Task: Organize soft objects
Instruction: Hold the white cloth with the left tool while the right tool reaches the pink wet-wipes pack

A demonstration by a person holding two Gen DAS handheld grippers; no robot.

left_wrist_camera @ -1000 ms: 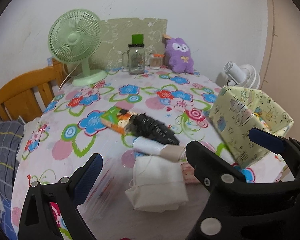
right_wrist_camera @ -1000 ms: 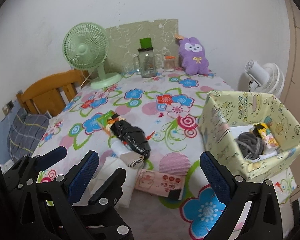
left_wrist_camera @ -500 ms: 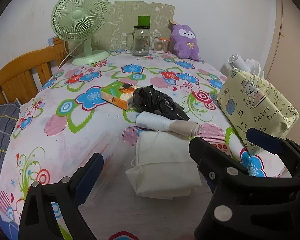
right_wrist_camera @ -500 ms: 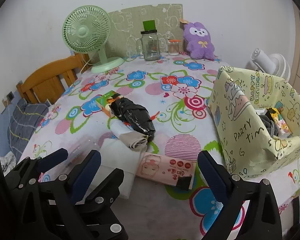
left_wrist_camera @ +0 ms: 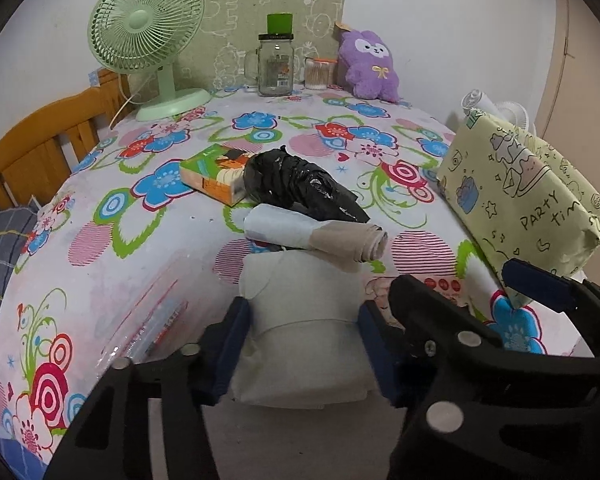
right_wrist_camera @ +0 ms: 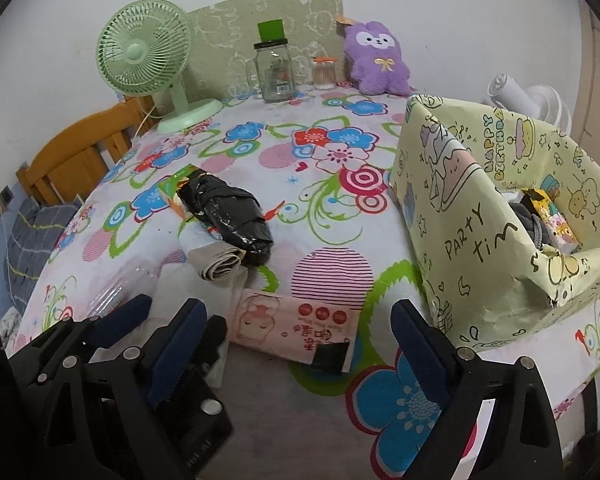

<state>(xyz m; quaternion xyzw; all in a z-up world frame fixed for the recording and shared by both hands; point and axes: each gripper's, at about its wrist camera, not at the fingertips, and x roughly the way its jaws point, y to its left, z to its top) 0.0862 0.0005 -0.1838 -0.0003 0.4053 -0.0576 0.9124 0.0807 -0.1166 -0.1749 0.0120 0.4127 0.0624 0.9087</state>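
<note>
white cloth bag (left_wrist_camera: 304,332) is clamped by left gripper (left_wrist_camera: 302,344) jaws on bench; right gripper (right_wrist_camera: 300,344) jaws apart, empty. pickup step underway; next, lift & carry to paper box (right_wrist_camera: 480,216) is needed.

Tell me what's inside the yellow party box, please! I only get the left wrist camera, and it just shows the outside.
Observer: The right wrist view looks into the party box. A grey soft bundle and a colourful cartoon packet lie inside.
Operator: What's hiding behind the other claw?
Observer: A pink packet with a cartoon face. It lies flat on the tablecloth, just ahead of the open right claw.
Operator: Is it touching the box?
Observer: No, a strip of tablecloth shows between them.
</note>
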